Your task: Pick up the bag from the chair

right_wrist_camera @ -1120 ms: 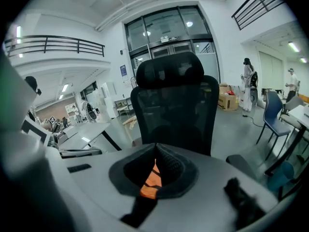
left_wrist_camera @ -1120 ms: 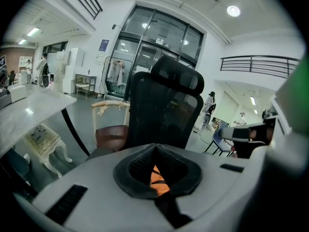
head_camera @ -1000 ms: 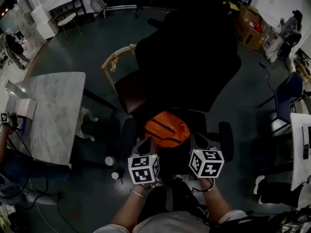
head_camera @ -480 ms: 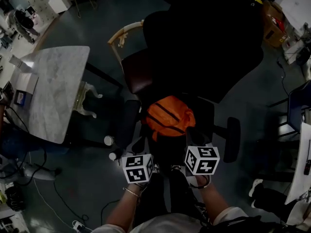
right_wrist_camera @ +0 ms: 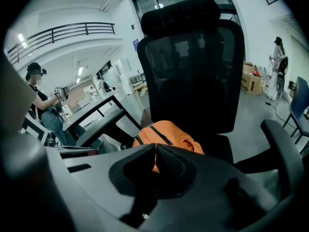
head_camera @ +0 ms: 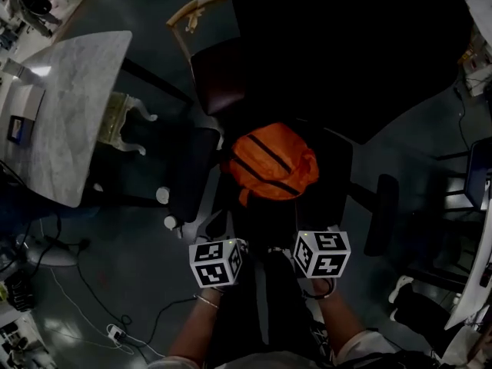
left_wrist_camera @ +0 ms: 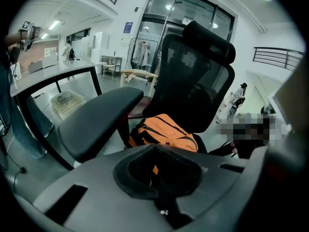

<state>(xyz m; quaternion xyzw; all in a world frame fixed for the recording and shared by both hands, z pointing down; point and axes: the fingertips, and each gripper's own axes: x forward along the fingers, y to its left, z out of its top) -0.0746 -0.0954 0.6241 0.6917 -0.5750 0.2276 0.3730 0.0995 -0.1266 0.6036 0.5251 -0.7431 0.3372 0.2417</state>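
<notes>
An orange bag [head_camera: 270,164] with black straps lies on the seat of a black office chair [head_camera: 346,68]. In the left gripper view the bag [left_wrist_camera: 166,133] rests against the mesh backrest [left_wrist_camera: 193,81], beside the chair's left armrest [left_wrist_camera: 96,115]. My left gripper [left_wrist_camera: 155,148] is shut and empty, a short way in front of the bag. My right gripper [right_wrist_camera: 155,146] is also shut and empty, with the bag [right_wrist_camera: 169,132] just beyond its tips. From the head camera both marker cubes, left [head_camera: 217,261] and right [head_camera: 321,252], hover near the seat's front edge.
A marble table [head_camera: 69,106] stands to the left. Behind the office chair is a wooden chair with a dark red seat [head_camera: 219,83]. The right armrest [right_wrist_camera: 285,144] juts out on the right. A person [right_wrist_camera: 38,100] stands at far left. Cables [head_camera: 115,333] lie on the floor.
The head view has shifted, so the chair and bag sit higher in the picture. The gap between my grippers and the bag has widened. Both grippers stay shut.
</notes>
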